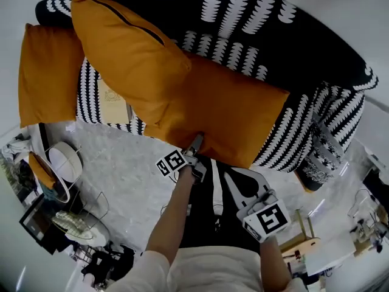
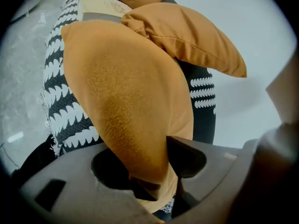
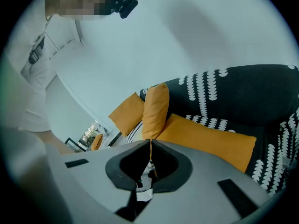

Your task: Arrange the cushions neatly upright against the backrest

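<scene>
Centre frame, the left gripper [image 1: 196,143] pinches the near edge of an orange cushion [image 1: 234,111] lying flat on the patterned sofa [image 1: 302,121], while the right gripper [image 1: 231,178] sits closed and empty at lower right; next, that cushion seemingly needs tipping upright against the backrest [image 1: 261,23] above.

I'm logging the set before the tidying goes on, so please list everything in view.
sofa: one, black with white pattern, across the top of the head view
flat cushion: one, orange, lying on the seat
leaning cushion: one, orange, tilted over the flat cushion's left end
end cushion: one, orange, at the sofa's left end
floor: one, pale grey, below the sofa
round object: one, white, on the floor at left
wooden stand: one, light brown, lower right
left claw: one, grey, shut on the flat cushion's front edge
right claw: one, grey, shut and empty, held back from the sofa
</scene>
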A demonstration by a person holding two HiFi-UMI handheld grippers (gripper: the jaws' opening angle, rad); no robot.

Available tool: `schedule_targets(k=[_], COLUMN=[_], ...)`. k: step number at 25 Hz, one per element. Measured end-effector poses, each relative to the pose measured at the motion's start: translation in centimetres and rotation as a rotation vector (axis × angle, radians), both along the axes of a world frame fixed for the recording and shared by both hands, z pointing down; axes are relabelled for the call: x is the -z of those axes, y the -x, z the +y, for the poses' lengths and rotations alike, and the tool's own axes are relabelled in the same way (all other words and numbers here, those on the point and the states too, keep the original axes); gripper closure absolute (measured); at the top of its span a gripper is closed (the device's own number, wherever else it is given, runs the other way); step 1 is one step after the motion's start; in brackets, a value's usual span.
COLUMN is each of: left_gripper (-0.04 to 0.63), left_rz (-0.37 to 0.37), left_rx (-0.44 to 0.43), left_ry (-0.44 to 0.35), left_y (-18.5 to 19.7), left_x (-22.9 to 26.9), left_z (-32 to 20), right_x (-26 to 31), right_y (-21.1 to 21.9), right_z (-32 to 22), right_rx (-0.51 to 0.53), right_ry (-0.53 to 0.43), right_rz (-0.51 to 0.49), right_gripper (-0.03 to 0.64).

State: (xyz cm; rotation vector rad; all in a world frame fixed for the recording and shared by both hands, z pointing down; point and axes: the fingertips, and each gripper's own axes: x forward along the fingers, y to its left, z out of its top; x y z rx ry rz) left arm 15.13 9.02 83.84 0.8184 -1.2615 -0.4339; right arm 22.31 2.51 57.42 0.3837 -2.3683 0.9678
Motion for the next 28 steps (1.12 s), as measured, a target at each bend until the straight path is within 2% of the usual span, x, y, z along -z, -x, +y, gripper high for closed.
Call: schedule_targets(k=[4,7,12,19,28], left_gripper=[0.426,0.460,0.500,0.508,0.535], left_rz=[0.020,0.047,0.033,0.025,0.012], left_rx=[0.081,0.132,0.181,0.138,0.133], left_ry=[0.012,-0.016,-0.031,0.089,0.143], left_y=[-1.1,-1.5,-3.3,-9.1,-16.6], left_x=[3.1,5.8,10.3,14.7,17.5], left_z=[-0.7,-2.3,-4.5,-5.4,-7.0], right_x=[0.9,1.5,3.3,4.8,5.2], right_y=[-0.9,-1.4,-3.7,-9.2,-18.6], right_z=[0.3,0.3,0.0,-1.5,-1.9], right_rx=[-0.020,-0.045,-0.091,-0.209,-0.376], right_ry=[-0.007,-0.022,-0.061,-0.092,-0.117], right_rz=[0.004,-0.001,-0.014,0.029,0.049], right_gripper=[0.606,0.606,0.606,0.606,0.606])
